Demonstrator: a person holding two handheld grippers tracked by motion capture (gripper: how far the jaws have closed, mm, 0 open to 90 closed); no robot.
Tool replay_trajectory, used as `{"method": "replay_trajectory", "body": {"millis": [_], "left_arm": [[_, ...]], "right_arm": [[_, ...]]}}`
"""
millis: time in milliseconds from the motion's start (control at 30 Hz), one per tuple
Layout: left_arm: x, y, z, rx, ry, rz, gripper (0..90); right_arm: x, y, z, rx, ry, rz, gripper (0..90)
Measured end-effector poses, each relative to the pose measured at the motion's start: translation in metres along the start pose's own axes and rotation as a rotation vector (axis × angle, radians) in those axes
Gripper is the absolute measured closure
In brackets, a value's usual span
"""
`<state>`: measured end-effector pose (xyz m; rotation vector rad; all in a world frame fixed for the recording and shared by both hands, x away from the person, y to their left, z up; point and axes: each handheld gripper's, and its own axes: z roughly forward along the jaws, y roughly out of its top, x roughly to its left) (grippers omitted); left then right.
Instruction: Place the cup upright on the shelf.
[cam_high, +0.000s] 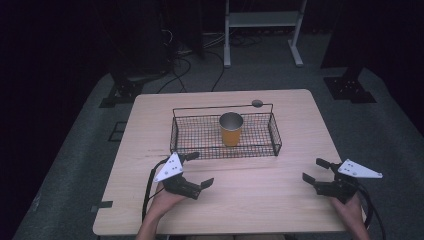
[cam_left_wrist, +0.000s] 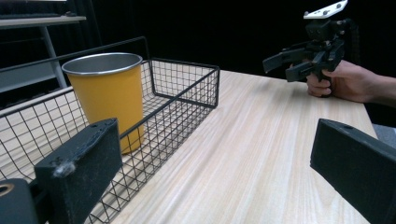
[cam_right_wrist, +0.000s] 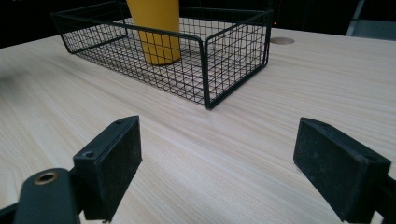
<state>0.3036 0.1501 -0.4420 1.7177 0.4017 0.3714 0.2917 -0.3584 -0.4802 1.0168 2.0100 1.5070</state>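
Open counter (cam_high: 250, 200) between the hand-held grippers.
Wire basket (cam_high: 275, 134) walls and its back handle bar (cam_high: 220, 106) fence the upright yellow cup (cam_high: 231, 129); top of basket stays open.

A pale wood-grain bench (cam_high: 280, 200) carries a black wire basket (cam_high: 200, 135), which stands on it ahead of the left hand-held gripper (cam_high: 200, 170) and ahead-left of the right hand-held gripper (cam_high: 313, 171); bare wood between them.

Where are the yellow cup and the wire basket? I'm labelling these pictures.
yellow cup (cam_high: 231, 134): high view, on its yellow side wall.
wire basket (cam_high: 223, 151): high view, on its near mesh wall.
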Motion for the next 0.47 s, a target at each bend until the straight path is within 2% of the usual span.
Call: {"method": "replay_trajectory", "body": {"millis": [467], "left_arm": [[-0.008, -0.015, -0.008, -0.012, 0.021, -0.006, 1.5]], "right_arm": [[-0.001, 0.0, -0.001, -0.007, 0.007, 0.001, 14.2]]}}
